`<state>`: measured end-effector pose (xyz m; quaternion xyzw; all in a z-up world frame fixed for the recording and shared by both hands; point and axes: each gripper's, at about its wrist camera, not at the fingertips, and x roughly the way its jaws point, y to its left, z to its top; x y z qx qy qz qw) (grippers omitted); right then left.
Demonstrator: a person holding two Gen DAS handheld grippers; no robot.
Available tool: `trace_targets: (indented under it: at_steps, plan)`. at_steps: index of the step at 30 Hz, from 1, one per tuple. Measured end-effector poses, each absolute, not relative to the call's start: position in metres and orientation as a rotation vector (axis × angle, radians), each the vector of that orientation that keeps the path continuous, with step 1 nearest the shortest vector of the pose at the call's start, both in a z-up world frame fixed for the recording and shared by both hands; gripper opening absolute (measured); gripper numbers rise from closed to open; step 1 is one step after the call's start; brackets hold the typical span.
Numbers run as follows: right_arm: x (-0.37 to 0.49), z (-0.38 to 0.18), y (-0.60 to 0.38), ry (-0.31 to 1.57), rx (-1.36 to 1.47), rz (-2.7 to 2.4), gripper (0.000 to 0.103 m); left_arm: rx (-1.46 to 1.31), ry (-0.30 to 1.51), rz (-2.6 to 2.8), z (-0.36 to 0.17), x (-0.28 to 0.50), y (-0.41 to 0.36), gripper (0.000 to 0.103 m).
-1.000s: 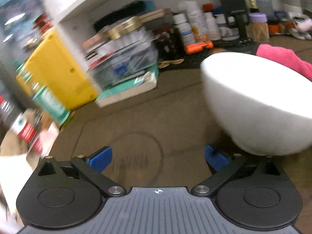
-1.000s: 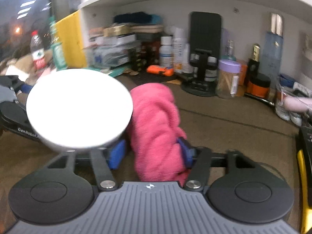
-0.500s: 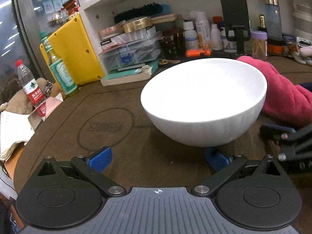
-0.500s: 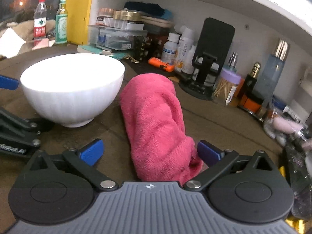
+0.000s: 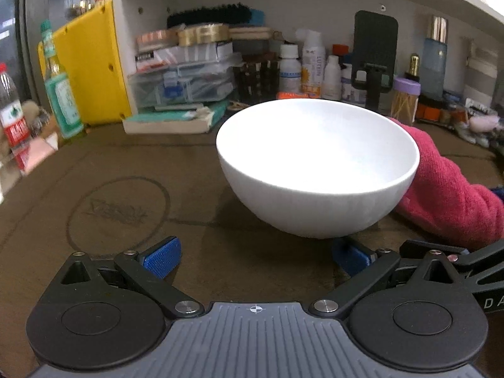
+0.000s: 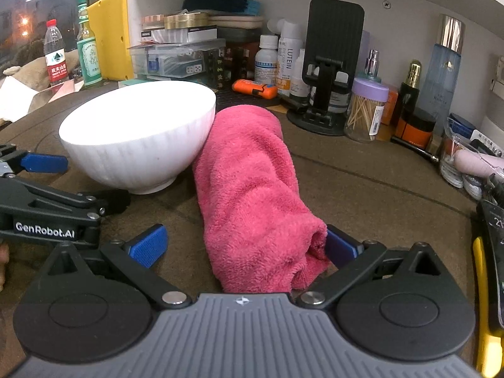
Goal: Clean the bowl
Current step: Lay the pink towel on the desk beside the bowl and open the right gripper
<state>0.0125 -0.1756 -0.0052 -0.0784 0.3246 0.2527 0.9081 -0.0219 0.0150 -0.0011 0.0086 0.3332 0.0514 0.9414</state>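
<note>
A white bowl (image 5: 318, 163) (image 6: 138, 138) stands upright on the brown table. Leaning against its right side is a rolled pink towel (image 6: 252, 182) (image 5: 447, 189), lying flat. My left gripper (image 5: 255, 256) is open just in front of the bowl, and its right pad (image 5: 349, 256) sits under the bowl's near curve. My right gripper (image 6: 244, 249) is wide open around the towel's near end; the towel brushes the right pad (image 6: 341, 249) and lies clear of the left pad. In the right wrist view the left gripper's fingers (image 6: 44, 163) show beside the bowl.
The back shelf is crowded: a black phone stand (image 6: 330, 63), bottles (image 6: 267, 60), a toothpick jar (image 6: 365, 113), stacked boxes (image 5: 186, 78) and a yellow board (image 5: 91, 69). A green bottle (image 5: 60, 85) stands at the left. A yellow-black tool (image 6: 485, 267) lies at the right.
The right jaws have spread open and let go of the towel, which now lies on the table. The bowl, tilted before, stands upright. The left view has swung to centre it.
</note>
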Motion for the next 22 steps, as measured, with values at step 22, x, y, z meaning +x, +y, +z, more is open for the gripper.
trace_targets:
  at_steps: [22]
  plan:
    - [0.0084, -0.004, -0.1694, 0.668, -0.159, 0.505, 0.103, 0.018, 0.682, 0.043, -0.0008, -0.0175, 0.0204, 0.103]
